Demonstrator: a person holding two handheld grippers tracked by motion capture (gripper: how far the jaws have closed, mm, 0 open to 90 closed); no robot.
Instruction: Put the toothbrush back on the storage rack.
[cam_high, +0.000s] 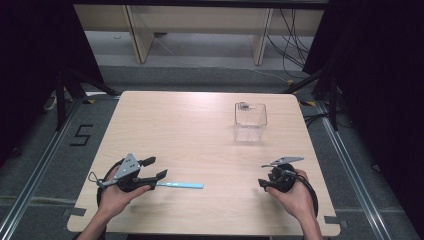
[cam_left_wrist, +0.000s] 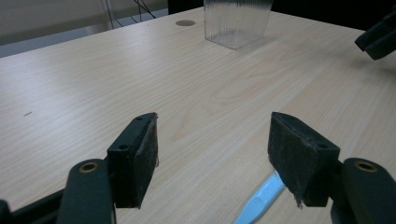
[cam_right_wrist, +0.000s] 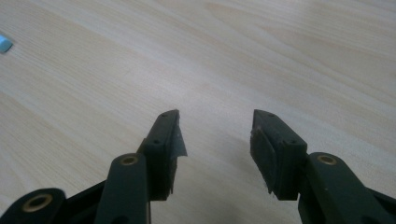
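Left gripper (cam_high: 156, 169): is being held low over the table's near left part by the left hand (cam_high: 116, 192); its jaws are standing wide apart, with nothing being gripped between them.
Stick (cam_high: 181, 185): a light blue flat stick is lying on the table, one end reaching under the left gripper's near jaw; in the left gripper view the stick (cam_left_wrist: 261, 198) is seen just beside that jaw's pad, and no pressing on it is being shown.
Right gripper (cam_high: 264, 184): is being held over the near right part of the table by the right hand (cam_high: 295, 195); in the right gripper view its jaws are standing apart, with bare wood between them.
Box (cam_high: 250, 121): a clear plastic box is standing upright on the far right part of the table, well apart from both grippers.
Table (cam_high: 190, 135): a light wooden top is being used as the work surface.
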